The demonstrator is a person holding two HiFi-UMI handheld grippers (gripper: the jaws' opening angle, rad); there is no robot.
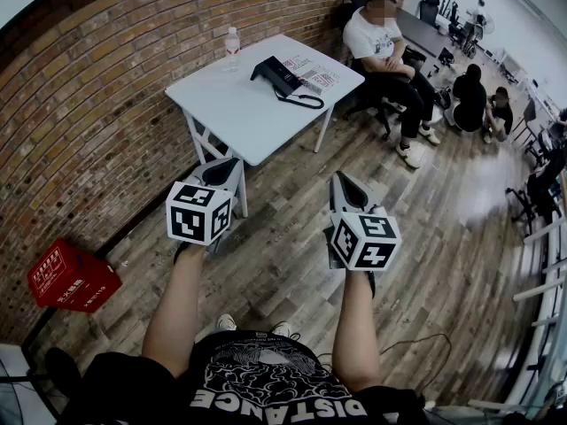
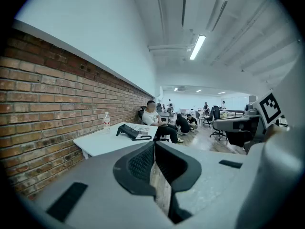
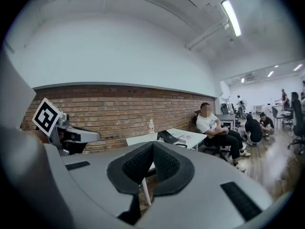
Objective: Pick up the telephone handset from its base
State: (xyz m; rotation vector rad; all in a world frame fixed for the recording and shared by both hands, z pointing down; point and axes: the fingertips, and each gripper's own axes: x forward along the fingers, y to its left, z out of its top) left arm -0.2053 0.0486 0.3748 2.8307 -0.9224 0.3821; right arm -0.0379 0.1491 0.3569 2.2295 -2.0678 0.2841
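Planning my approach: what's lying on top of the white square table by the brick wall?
A black desk telephone, a clear plastic water bottle and printed paper sheets beside the telephone. Anything beneath the telephone is covered.

The surface (image 1: 221,118) is standing beside the brick wall (image 1: 106,87). A bottle (image 1: 232,47) is standing at its wall-side edge. The telephone (image 1: 283,76) is lying right of it, toward the far corner, with papers (image 1: 317,71) lying just beyond. A person (image 1: 385,51) is sitting past that corner. A crate (image 1: 71,277) is resting on the floor (image 1: 292,255) by the wall, well apart.
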